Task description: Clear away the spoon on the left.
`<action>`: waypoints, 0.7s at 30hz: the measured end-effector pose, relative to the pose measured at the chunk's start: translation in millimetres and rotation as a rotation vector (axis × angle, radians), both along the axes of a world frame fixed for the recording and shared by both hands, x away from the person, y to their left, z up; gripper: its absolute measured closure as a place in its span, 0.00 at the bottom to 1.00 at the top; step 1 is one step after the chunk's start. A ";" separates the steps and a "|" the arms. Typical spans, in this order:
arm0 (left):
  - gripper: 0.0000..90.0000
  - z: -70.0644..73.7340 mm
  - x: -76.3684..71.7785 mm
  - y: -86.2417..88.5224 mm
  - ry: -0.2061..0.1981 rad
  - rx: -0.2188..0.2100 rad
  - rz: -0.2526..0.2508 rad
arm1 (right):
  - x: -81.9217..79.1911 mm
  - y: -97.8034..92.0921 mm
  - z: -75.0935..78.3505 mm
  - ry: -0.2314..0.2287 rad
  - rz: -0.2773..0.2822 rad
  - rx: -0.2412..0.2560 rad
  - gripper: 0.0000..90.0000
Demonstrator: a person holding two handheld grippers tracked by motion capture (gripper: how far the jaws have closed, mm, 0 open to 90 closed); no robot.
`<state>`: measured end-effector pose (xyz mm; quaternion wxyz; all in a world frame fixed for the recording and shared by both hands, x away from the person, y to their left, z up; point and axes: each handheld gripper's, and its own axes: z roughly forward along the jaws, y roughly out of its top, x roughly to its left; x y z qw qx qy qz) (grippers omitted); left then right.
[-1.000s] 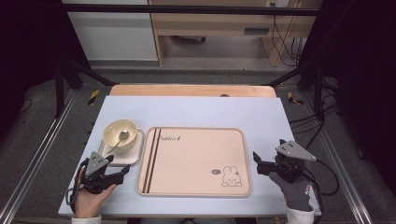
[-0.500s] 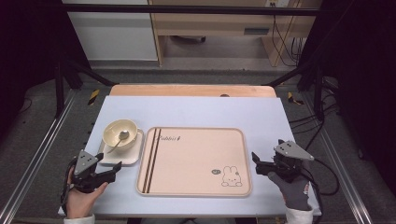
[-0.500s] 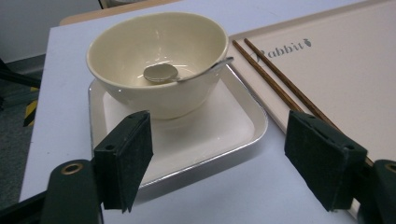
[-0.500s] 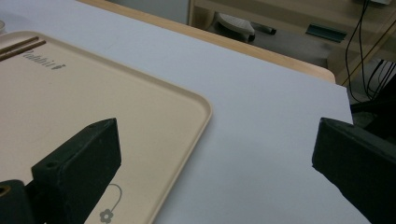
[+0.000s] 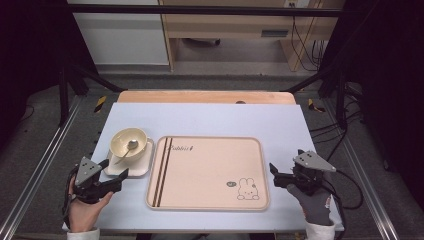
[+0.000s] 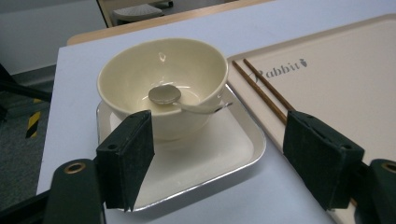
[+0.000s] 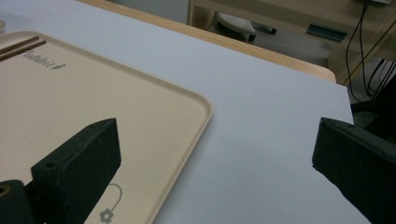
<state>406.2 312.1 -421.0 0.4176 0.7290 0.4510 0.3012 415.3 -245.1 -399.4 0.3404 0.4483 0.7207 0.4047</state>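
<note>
Now: spoon (image 6: 164, 94) in bowl (image 6: 140, 74) on square dish (image 6: 233, 154); both grippers' fingers open.

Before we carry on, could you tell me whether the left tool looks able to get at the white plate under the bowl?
Probably yes. The left tool is open, its jaws framing the plate's near corner, with only bare table between. The bowl sits farther back on it.
</note>
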 end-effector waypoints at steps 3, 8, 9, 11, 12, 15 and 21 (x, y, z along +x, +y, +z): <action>0.28 3.1 3.9 0.7 0.002 -0.003 -0.011 | -1.2 -0.6 0.9 -0.004 0.003 0.004 0.02; 0.28 1.1 15.6 3.8 0.014 0.008 -0.013 | -1.8 -1.4 1.8 -0.003 0.006 0.018 0.02; 0.28 -0.3 17.8 4.1 0.018 0.012 -0.013 | -1.5 -1.1 1.4 -0.005 0.005 0.014 0.02; 0.28 -4.9 22.6 3.5 0.027 0.024 -0.014 | -0.9 -0.3 0.8 -0.001 0.013 0.013 0.02; 0.28 -4.9 22.6 3.5 0.027 0.024 -0.014 | -0.9 -0.3 0.8 -0.001 0.013 0.013 0.02; 0.29 -6.0 27.0 2.2 0.020 0.044 -0.014 | -0.3 1.4 -0.2 0.005 0.018 0.017 0.02; 0.35 -9.9 28.5 -0.2 0.020 0.054 -0.027 | 1.4 4.4 -3.0 0.020 0.030 0.010 0.02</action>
